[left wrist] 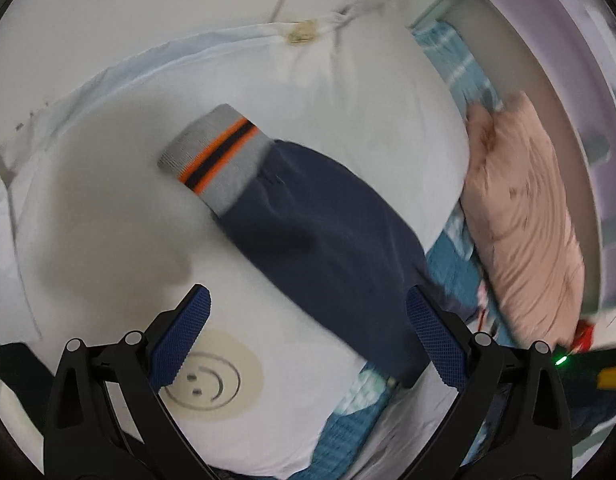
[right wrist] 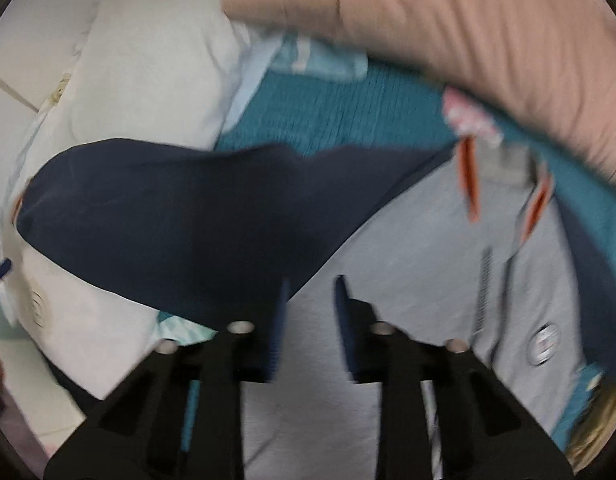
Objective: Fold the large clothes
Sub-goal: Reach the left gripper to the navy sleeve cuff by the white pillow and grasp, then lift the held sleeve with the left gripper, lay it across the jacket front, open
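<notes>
Blue-padded left tongs (left wrist: 308, 332) gape above smooth navy sleeve (left wrist: 320, 224)

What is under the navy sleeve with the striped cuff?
The navy sleeve lies across a white pillow; its lower end crosses teal bedding. Whatever the fabric covers directly beneath it cannot be seen.

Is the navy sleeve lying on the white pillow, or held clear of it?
Touching. In the left wrist view the navy sleeve lies draped flat across the white pillow, its striped cuff resting on the pillow with no gap showing.
</notes>
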A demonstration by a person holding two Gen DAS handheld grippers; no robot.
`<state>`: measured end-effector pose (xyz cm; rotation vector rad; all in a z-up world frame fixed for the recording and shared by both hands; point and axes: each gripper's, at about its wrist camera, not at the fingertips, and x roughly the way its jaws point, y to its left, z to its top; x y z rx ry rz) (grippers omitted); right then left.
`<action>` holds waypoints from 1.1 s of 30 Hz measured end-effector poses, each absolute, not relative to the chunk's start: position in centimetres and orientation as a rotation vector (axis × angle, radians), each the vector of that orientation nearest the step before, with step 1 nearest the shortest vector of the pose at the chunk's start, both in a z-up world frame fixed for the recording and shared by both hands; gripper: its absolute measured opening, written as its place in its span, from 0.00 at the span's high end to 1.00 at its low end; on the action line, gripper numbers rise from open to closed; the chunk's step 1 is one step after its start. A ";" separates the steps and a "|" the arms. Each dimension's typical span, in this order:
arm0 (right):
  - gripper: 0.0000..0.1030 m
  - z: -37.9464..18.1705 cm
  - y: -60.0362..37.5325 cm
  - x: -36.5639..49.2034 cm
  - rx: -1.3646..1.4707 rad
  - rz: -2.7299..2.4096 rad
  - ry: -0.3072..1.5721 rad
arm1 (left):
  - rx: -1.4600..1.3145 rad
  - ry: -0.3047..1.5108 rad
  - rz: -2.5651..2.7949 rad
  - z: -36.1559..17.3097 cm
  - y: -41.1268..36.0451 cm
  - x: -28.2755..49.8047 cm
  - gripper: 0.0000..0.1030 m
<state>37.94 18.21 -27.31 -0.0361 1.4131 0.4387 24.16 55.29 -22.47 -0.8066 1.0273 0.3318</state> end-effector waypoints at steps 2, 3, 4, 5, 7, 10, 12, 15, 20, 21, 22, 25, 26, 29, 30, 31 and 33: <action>0.91 -29.2 18.4 38.2 0.037 0.467 1.471 | -0.853 1.025 0.329 -22.9 56.3 24.4 0.05; 0.91 -29.8 18.5 38.3 0.046 0.466 1.481 | -0.876 1.024 0.335 -23.1 56.7 24.5 0.05; 0.91 -30.6 18.6 38.5 0.038 0.436 1.482 | -0.905 1.016 0.335 -23.3 57.2 24.6 0.05; 0.91 -31.4 18.6 38.8 0.034 0.400 1.477 | -0.922 1.013 0.335 -23.5 57.5 24.6 0.05; 0.91 -33.0 18.4 39.4 0.081 0.384 1.492 | -0.953 1.013 0.348 -23.9 58.2 24.8 0.05; 0.92 -36.0 18.9 39.9 0.124 0.374 1.548 | -0.989 1.004 0.361 -24.6 59.3 25.0 0.05; 0.94 -37.1 19.3 40.0 0.096 0.365 1.541 | -0.997 1.010 0.381 -25.2 59.9 25.2 0.05; 0.94 -36.9 20.1 40.0 0.038 0.370 1.545 | -1.021 1.012 0.392 -26.1 60.7 25.8 0.05; 0.94 -37.5 20.6 40.4 0.028 0.383 1.538 | -0.981 1.014 0.437 -26.3 60.5 27.0 0.13; 0.94 -37.5 20.7 40.4 0.030 0.382 1.533 | -0.942 1.014 0.438 -25.9 60.3 27.2 0.42; 0.95 -37.7 20.8 40.3 0.029 0.380 1.526 | -0.910 1.029 0.438 -25.8 60.1 27.5 0.48; 0.95 -38.2 20.9 38.6 -0.006 0.374 1.499 | -0.862 1.052 0.421 -25.6 59.5 27.9 0.67; 0.95 -38.4 21.1 38.3 -0.019 0.373 1.492 | -0.853 1.059 0.420 -25.6 59.4 28.0 0.77; 0.95 -38.6 21.0 37.7 -0.015 0.375 1.486 | -0.869 1.040 0.402 -25.2 59.1 27.6 0.82; 0.95 -38.6 21.0 37.5 -0.009 0.381 1.486 | -0.866 1.035 0.397 -24.9 58.8 27.5 0.82; 0.95 -38.7 20.7 37.6 -0.005 0.386 1.487 | -0.853 1.035 0.390 -24.5 58.5 27.5 0.82; 0.95 -37.9 20.4 37.9 0.006 0.393 1.489 | -0.830 1.032 0.382 -23.6 57.9 27.4 0.83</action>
